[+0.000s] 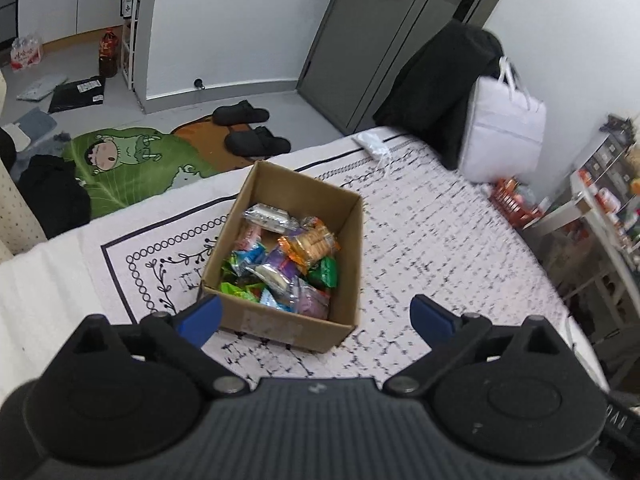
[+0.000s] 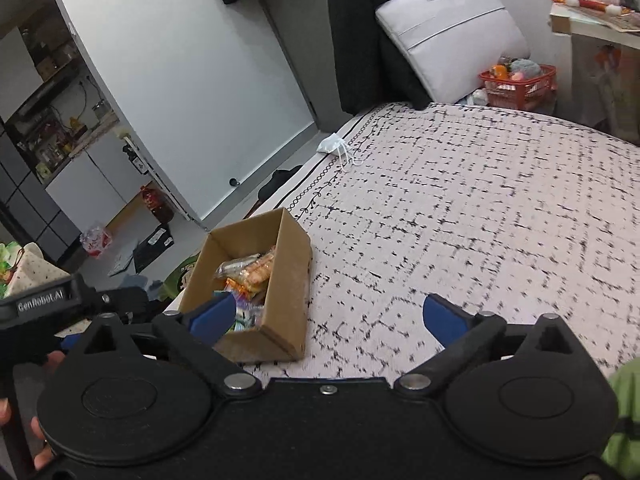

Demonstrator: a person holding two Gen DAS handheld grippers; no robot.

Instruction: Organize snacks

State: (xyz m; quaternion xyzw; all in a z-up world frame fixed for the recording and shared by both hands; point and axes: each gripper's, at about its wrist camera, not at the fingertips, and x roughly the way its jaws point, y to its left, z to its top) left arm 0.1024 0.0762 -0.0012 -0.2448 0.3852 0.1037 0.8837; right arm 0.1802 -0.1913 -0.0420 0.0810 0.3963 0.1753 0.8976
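Note:
A brown cardboard box (image 1: 344,264) stands on the patterned bed cover and holds several wrapped snacks (image 1: 292,264) in mixed colours. My left gripper (image 1: 316,320) is open and empty, held above the box's near wall. The box also shows in the right wrist view (image 2: 288,272), at the left of the bed, with the snacks (image 2: 248,272) partly visible inside. My right gripper (image 2: 330,316) is open and empty, just to the right of the box's near corner. The left gripper's body (image 2: 40,304) shows at the far left of the right wrist view.
A white face mask (image 2: 332,146) lies near the bed's far edge. A black jacket (image 1: 444,92) and a white bag (image 1: 504,128) rest at the head of the bed. Black slippers (image 1: 248,128) and a cartoon mat (image 1: 132,164) lie on the floor. An orange basket (image 2: 520,84) stands beyond the bed.

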